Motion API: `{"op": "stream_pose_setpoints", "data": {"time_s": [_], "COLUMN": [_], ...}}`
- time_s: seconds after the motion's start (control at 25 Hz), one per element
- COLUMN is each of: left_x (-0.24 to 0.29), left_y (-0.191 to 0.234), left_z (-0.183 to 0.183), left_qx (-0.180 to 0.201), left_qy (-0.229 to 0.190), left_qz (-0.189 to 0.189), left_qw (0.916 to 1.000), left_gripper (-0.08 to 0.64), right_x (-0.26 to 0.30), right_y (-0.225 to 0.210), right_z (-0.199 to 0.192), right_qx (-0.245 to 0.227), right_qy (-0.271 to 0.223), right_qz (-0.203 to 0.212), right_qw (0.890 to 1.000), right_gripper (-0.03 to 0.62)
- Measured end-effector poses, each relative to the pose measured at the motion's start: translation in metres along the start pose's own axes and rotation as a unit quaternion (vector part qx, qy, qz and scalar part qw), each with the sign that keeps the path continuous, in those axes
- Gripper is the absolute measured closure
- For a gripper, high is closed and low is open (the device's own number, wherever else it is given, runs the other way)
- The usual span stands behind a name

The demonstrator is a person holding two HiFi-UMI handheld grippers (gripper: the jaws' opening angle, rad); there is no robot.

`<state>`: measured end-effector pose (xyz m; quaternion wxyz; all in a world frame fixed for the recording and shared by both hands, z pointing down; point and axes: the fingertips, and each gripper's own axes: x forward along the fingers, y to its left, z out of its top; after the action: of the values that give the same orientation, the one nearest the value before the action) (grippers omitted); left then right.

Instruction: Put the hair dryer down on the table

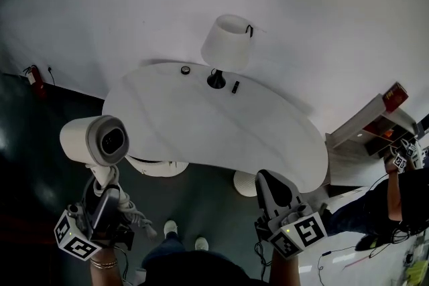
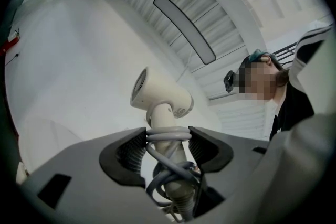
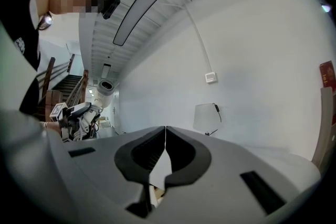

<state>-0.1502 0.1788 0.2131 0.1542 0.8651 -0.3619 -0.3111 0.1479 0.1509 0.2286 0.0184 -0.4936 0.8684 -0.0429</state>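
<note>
A cream hair dryer [image 1: 96,140] stands upright in my left gripper [image 1: 100,201], off the table's near left edge. In the left gripper view the dryer [image 2: 157,98] rises above the jaws, which are shut on its handle with grey cord [image 2: 168,136] wound round it. The white curved table [image 1: 214,127] lies ahead. My right gripper [image 1: 268,192] is shut and holds nothing, near the table's front right edge; in its own view the jaws [image 3: 166,136] meet at the tips.
A white lamp [image 1: 226,47] stands at the table's far side, with a small dark object [image 1: 235,86] and a round one [image 1: 185,69] beside it. White round bases [image 1: 161,167] show under the table. Another person [image 1: 402,191] stands at right.
</note>
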Motion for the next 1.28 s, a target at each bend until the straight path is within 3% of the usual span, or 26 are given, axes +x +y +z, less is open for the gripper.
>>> {"op": "stream_pose_setpoints", "data": {"time_s": [0.2, 0.4, 0.56, 0.8, 1.12, 1.28], "left_x": [0.003, 0.003, 0.003, -0.002, -0.008, -0.012], "left_y": [0.016, 0.038, 0.049, 0.062, 0.075, 0.08], "left_z": [0.011, 0.017, 0.022, 0.02, 0.015, 0.011], "left_qx": [-0.005, 0.0, -0.005, -0.013, -0.026, -0.031], "left_qy": [0.006, 0.026, 0.034, 0.041, 0.048, 0.051], "left_qz": [-0.003, 0.006, 0.005, 0.001, -0.001, 0.005], "left_qw": [1.0, 0.9996, 0.9994, 0.9991, 0.9985, 0.9982], "left_gripper": [0.298, 0.298, 0.298, 0.298, 0.298, 0.298], "right_x": [0.019, 0.034, 0.047, 0.05, 0.06, 0.057], "right_y": [0.012, 0.015, 0.026, 0.03, 0.047, 0.042], "right_z": [0.011, -0.001, 0.008, -0.013, -0.014, -0.028], "right_qx": [0.009, -0.009, 0.011, -0.004, 0.014, -0.005], "right_qy": [-0.015, 0.017, -0.002, 0.029, 0.013, 0.045], "right_qz": [-0.001, -0.015, -0.015, -0.032, -0.026, -0.037], "right_qw": [1.0, 1.0, 1.0, 0.999, 0.999, 0.998], "right_gripper": [0.574, 0.574, 0.574, 0.574, 0.574, 0.573]}}
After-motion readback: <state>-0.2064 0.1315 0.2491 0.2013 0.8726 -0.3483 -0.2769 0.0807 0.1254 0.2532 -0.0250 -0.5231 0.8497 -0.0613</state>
